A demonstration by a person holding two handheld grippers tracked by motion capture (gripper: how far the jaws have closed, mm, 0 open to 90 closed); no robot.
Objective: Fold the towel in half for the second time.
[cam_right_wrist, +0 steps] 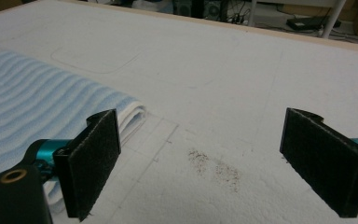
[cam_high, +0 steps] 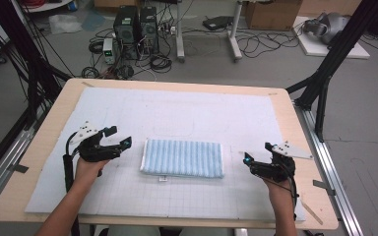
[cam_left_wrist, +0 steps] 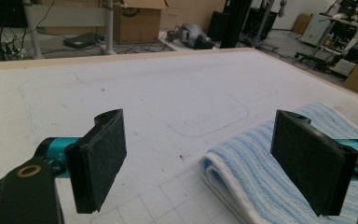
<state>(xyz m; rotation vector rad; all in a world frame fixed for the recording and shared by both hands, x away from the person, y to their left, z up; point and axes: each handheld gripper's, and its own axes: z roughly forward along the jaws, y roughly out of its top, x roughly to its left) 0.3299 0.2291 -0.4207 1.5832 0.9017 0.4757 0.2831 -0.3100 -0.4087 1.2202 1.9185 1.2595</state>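
Folded blue-and-white striped towel [cam_high: 182, 158] lying flat on the white gridded mat [cam_high: 177, 113], used here as the landmark for all positions. The left gripper [cam_high: 119, 137] hangs just off the towel's left short edge and the right gripper [cam_high: 259, 156] just off its right short edge, each apart from the cloth. Both stand wide, with nothing between the pads; in the left gripper view the towel's folded corner [cam_left_wrist: 223, 172] lies below and beyond the right-hand pad [cam_left_wrist: 307, 161], and in the right gripper view the layered towel edge [cam_right_wrist: 133, 114] sits just behind the left-hand pad [cam_right_wrist: 93, 161]. Judged from this layout, the fold looks complete and released. Risks from here: a low pad could catch the towel's loose upper layer and drag the stack open or skew it on the mat; a re-grasp at the thick folded edge might pinch only some layers and peel the fold apart; a trailing cable could brush the cloth. A patch of brownish specks [cam_right_wrist: 214, 168] lies on the mat to the right of the towel and could soil it if the cloth were slid that way. A small white tag [cam_high: 163, 178] shows at the towel's near edge, too small to read; no other writing is legible.
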